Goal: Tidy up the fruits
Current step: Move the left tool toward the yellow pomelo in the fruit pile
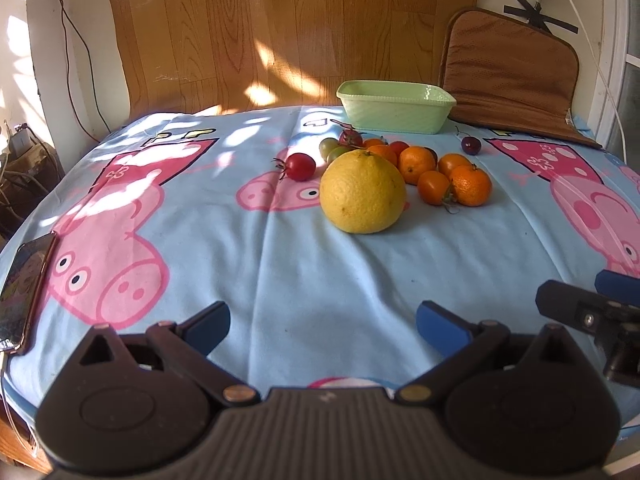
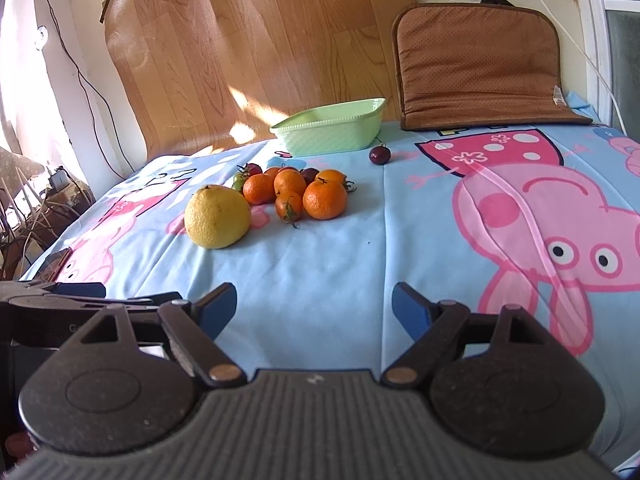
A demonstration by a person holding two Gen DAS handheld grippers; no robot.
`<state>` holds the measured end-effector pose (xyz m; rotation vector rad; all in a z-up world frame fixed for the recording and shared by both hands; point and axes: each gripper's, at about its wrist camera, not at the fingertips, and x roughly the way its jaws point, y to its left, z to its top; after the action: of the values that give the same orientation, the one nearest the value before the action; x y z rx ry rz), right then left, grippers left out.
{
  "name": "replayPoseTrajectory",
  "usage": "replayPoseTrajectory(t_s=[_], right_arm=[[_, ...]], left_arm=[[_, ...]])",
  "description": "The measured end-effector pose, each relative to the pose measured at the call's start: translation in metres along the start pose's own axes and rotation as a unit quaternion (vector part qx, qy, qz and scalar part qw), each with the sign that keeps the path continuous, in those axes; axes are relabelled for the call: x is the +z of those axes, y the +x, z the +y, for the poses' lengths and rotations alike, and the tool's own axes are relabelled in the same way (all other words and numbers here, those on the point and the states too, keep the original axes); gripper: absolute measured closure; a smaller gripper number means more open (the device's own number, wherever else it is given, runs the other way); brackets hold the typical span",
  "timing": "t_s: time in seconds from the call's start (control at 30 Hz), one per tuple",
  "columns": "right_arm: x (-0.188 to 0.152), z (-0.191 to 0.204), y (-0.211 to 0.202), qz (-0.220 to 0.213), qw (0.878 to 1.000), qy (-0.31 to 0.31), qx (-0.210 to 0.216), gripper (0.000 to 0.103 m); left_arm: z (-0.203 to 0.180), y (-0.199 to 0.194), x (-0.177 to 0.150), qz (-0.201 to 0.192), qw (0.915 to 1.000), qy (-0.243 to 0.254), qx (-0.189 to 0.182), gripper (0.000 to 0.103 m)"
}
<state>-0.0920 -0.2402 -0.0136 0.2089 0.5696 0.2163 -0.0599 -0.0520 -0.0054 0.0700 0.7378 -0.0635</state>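
Note:
A big yellow citrus fruit (image 1: 363, 192) (image 2: 218, 217) lies on the blue cartoon-print cloth (image 1: 304, 280). Behind it is a cluster of several oranges (image 1: 470, 185) (image 2: 324, 199) and small tomatoes, and a red tomato (image 1: 300, 166) sits to its left. A dark cherry (image 1: 471, 145) (image 2: 379, 155) lies apart near the pale green basket (image 1: 396, 106) (image 2: 332, 130), which looks empty. My left gripper (image 1: 322, 326) is open over bare cloth, well short of the fruit. Equally far back, my right gripper (image 2: 314, 306) is open with nothing between its blue pads.
A phone (image 1: 24, 292) lies at the cloth's left edge. A brown cushion (image 1: 508, 76) (image 2: 480, 68) leans on the wall behind the basket. A wood-pattern sheet (image 1: 280, 32) covers the back wall. Cables hang at left and right.

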Motion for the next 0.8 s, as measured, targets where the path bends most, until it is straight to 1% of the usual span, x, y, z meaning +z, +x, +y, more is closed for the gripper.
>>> replayPoseTrajectory(t_s=[0.37,0.63,0.8], right_arm=[[-0.0010,-0.0008,0.0044,0.010,1.000,0.001,0.002,0.015],[-0.0012,0.0014,0.0032,0.007,1.000,-0.003,0.006,0.011],[-0.0015,0.0027,0.0016,0.002,1.000,-0.005,0.012,0.007]], left_arm=[[-0.0022,0.0063,-0.0041,0.012,0.9998,0.011,-0.013,0.000],[-0.0008,0.0071,-0.0043,0.017,0.9997,0.006,-0.016,0.000],[-0.0011,0.0078,-0.0040,0.020,0.9997,0.004,-0.015,0.000]])
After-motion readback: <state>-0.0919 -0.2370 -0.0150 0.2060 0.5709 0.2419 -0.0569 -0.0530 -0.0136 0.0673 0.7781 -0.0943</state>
